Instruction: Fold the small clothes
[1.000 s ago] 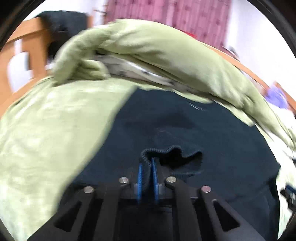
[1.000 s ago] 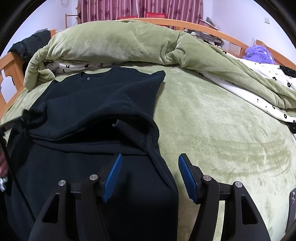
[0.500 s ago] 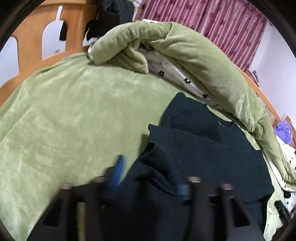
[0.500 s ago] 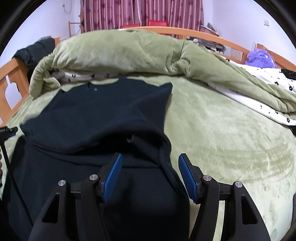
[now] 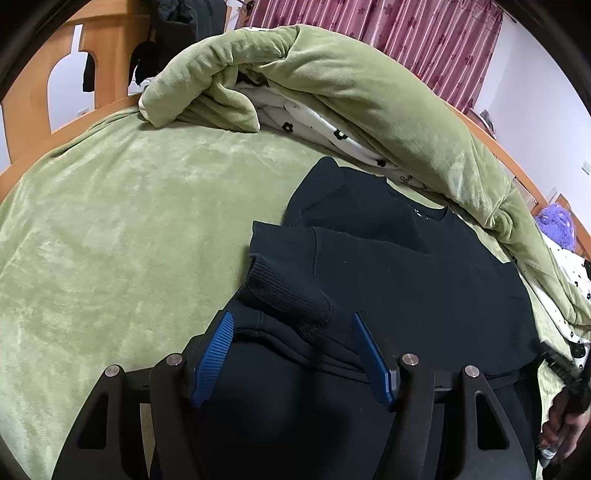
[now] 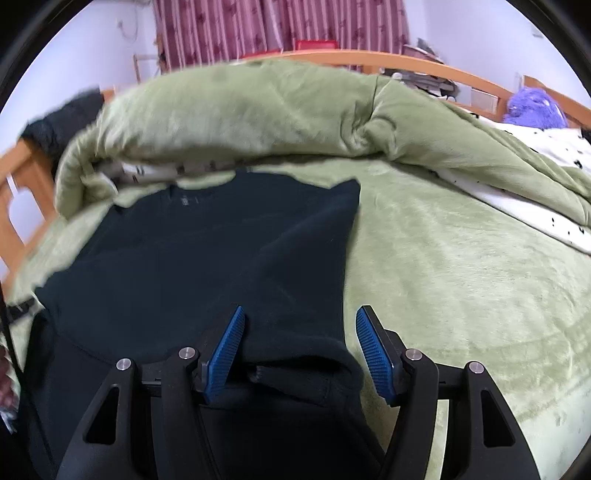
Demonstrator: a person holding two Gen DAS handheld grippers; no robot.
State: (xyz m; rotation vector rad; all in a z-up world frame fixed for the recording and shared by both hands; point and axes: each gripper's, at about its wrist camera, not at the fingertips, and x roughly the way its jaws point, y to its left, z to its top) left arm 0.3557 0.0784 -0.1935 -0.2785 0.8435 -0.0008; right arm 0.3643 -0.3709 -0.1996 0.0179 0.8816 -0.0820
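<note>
Both grippers' fingers are spread, nothing clamped. Left gripper (image 5: 291, 354) jaws apart over the dark sweatshirt (image 5: 406, 288); the ribbed cuff (image 5: 288, 295) lies loose just ahead, between the blue pads (image 5: 214, 354), pads not pressing it. Right gripper (image 6: 299, 350) jaws also apart, straddling the sweatshirt's (image 6: 207, 266) right edge, where a folded-in sleeve end (image 6: 295, 373) sits between the pads without contact. Sweatshirt lies flat on the green blanket (image 5: 110, 240), neckline toward the far side, both sleeves folded inward over the body. Behind it: rolled-back green duvet (image 5: 351, 92) with white flower-print lining (image 5: 303, 122). Wooden bed frame (image 5: 103, 48) at far left, maroon curtain (image 6: 280, 26) behind, purple plush toy (image 6: 532, 107) far right.
</note>
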